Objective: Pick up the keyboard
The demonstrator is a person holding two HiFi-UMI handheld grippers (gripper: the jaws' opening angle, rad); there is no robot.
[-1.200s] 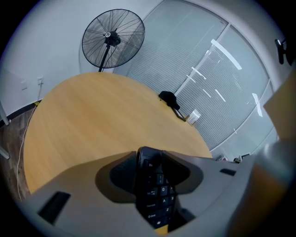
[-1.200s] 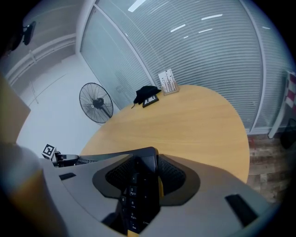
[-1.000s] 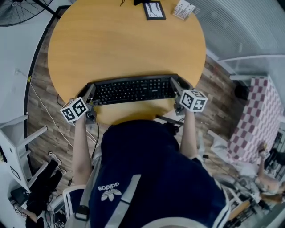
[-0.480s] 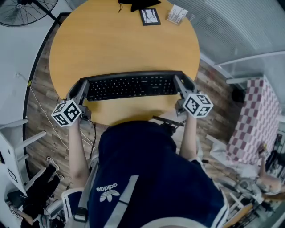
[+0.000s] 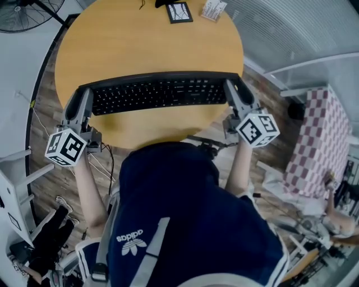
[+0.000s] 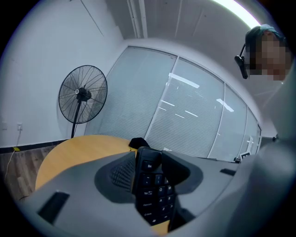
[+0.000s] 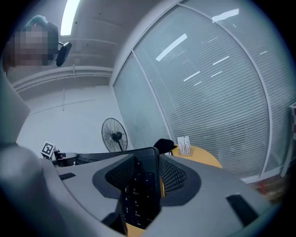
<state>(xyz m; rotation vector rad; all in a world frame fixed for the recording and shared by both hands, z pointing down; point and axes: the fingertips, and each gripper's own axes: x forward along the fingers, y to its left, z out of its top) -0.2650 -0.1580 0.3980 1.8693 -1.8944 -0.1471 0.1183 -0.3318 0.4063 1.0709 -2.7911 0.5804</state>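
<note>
A black keyboard (image 5: 157, 91) hangs level above the round wooden table (image 5: 140, 39), near its front edge. My left gripper (image 5: 84, 104) is shut on the keyboard's left end and my right gripper (image 5: 235, 92) is shut on its right end. In the left gripper view the keyboard (image 6: 155, 190) runs edge-on between the grey jaws of the left gripper (image 6: 150, 173), which press both its faces. The right gripper view shows the same: the keyboard (image 7: 138, 190) sits clamped in the right gripper (image 7: 141, 178).
A black-framed picture (image 5: 179, 11) and a small white card box (image 5: 213, 8) lie at the table's far edge. A standing fan (image 6: 83, 95) is beyond the table at the left. A checkered cloth (image 5: 314, 140) is at the right, white furniture (image 5: 17, 185) at the left.
Both grippers have risen together with the keyboard held between them. It has come up off the table and looks larger and nearer in the head view.
</note>
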